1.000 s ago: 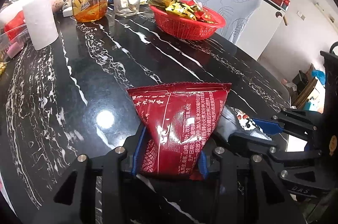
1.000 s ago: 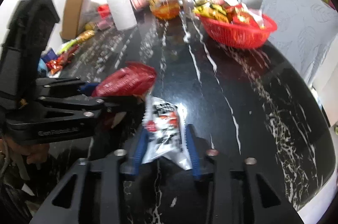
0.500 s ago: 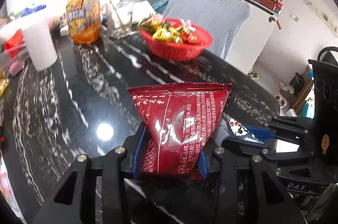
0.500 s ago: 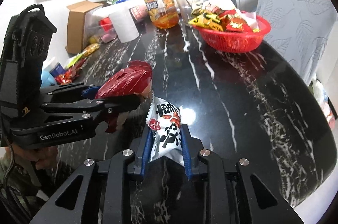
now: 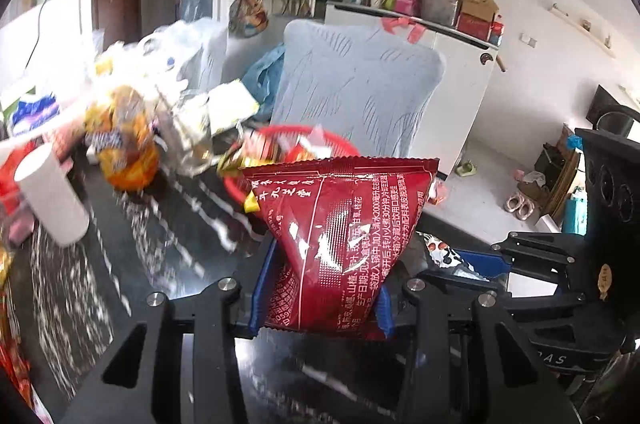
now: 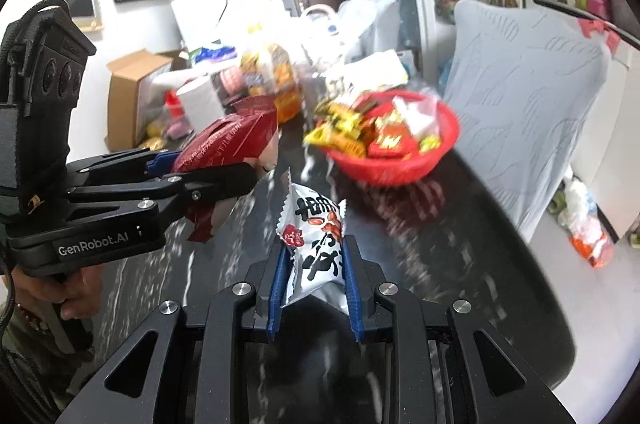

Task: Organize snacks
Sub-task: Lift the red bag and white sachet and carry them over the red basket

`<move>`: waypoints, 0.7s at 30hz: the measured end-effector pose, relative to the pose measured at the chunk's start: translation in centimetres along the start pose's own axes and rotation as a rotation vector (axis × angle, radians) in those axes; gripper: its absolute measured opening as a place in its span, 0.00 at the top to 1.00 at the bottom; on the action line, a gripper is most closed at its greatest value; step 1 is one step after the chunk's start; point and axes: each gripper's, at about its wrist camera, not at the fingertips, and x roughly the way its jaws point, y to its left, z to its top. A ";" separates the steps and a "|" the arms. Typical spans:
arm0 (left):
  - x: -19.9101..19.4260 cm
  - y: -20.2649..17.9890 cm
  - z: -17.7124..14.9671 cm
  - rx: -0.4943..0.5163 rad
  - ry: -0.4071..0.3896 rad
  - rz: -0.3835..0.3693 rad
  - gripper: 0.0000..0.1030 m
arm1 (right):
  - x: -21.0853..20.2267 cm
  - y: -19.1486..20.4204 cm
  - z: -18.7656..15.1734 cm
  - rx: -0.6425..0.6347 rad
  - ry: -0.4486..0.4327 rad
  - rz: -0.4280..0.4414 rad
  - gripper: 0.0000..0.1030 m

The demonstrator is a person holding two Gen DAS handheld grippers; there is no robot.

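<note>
While both packets hang clear of the black marbled surface (image 6: 460,224), you are in the carrying step, not yet the drop. Your left claw (image 5: 320,288) is clamped narrow on the lower end of the dark red printed foil pouch (image 5: 340,236), which stands upright between the blue pads. Your right claw (image 6: 314,280) is pinched almost fully closed on the small white-and-red peanut snack packet (image 6: 318,244), also upright. From the right wrist view, the round red plastic mesh basket (image 6: 400,168), already heaped with yellow and red wrappers, sits at about one o'clock, well apart from both packets. I judge the next move calls for bringing each claw over the basket rim, one after the other so the two do not crowd, then easing the pads apart only once the packet is above the heap. Mind the orange drink bottle (image 6: 280,80) at eleven o'clock beside the basket.
</note>
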 end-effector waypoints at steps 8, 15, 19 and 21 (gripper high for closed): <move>2.9 -0.1 3.4 0.051 -0.004 -0.009 0.60 | -0.1 -2.8 3.2 0.024 -0.051 -0.055 0.75; 5.7 0.8 6.2 0.059 -0.010 0.012 0.60 | 1.8 -5.6 6.2 0.035 -0.060 -0.093 0.75; 8.0 1.9 7.3 0.040 0.006 0.006 0.60 | 3.4 -7.2 7.6 0.032 -0.065 -0.116 0.75; 9.2 2.5 7.9 0.026 0.015 0.003 0.60 | 4.7 -8.1 8.3 0.038 -0.061 -0.120 0.75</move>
